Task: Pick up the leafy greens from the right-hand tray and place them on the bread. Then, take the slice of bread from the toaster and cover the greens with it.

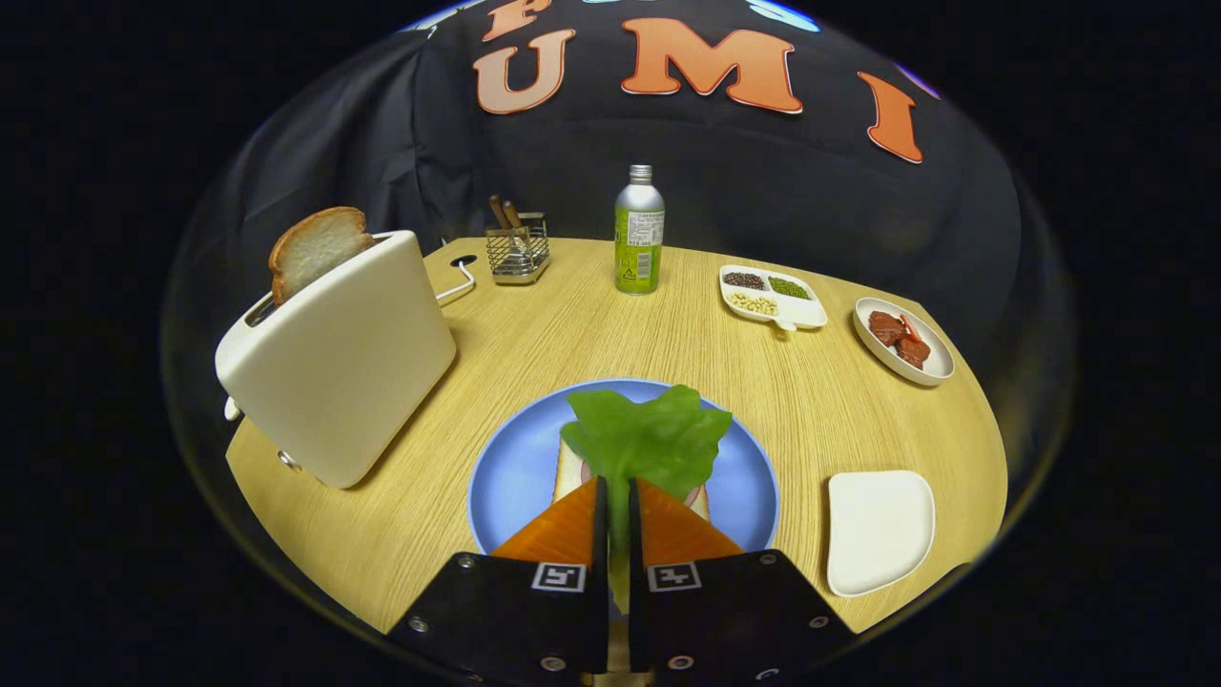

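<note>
A: Green ruffled leafy greens [649,439], one leaf, are sitting pinched between the gripper [617,491] fingers, draping over one bread slice [572,469] on the round blue plate [515,468].

B: Beyond, one crusty slice of bread [315,248] is standing in the smooth cream toaster [343,363]; the square white tray [878,530] is lying right of the plate.

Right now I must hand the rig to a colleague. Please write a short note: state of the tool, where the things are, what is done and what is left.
Tool: shut on the lettuce leaf, holding it over the bread slice on the blue plate.
White tray beside the plate, to the right: the leaf is already taken from it.
Toaster to the left, with the second bread slice standing in its slot.
Done: leaf picked up and brought to the bread.
Left: release the leaf, take the slice from the toaster, cover the greens with it.
</note>
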A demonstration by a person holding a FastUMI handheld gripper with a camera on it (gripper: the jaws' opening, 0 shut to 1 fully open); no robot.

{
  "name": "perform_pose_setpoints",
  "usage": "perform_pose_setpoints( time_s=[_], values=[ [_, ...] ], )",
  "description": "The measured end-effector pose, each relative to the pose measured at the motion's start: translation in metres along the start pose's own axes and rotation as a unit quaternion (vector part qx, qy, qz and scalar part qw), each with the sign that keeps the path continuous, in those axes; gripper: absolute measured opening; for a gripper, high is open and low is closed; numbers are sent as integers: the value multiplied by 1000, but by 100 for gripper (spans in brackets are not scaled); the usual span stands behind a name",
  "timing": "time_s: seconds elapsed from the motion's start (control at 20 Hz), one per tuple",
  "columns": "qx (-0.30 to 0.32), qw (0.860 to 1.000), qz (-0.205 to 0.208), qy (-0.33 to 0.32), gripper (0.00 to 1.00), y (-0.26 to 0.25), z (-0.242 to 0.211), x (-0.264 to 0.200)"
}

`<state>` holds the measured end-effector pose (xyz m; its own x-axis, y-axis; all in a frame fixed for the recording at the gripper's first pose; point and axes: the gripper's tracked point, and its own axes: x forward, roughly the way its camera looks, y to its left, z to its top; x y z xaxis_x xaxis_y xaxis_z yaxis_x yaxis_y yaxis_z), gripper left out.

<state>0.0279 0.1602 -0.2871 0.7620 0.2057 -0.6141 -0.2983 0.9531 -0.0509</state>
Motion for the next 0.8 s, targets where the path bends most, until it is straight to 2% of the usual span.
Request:
perform_pose_setpoints(
  time_s=[0.2,0.25,0.3,0.55,0.75,0.8],
  values=[
    [2,1000,-7,14,22,-4,-8,3],
    [2,1000,-10,14,30,-5,-8,2],
    [2,1000,-16,15,33,-7,-8,3],
    [8,999,-36,17,72,-16,-8,4],
    [26,998,-52,18,96,-21,-3,1],
    [31,998,-55,15,98,-21,0,-1]
  ],
)
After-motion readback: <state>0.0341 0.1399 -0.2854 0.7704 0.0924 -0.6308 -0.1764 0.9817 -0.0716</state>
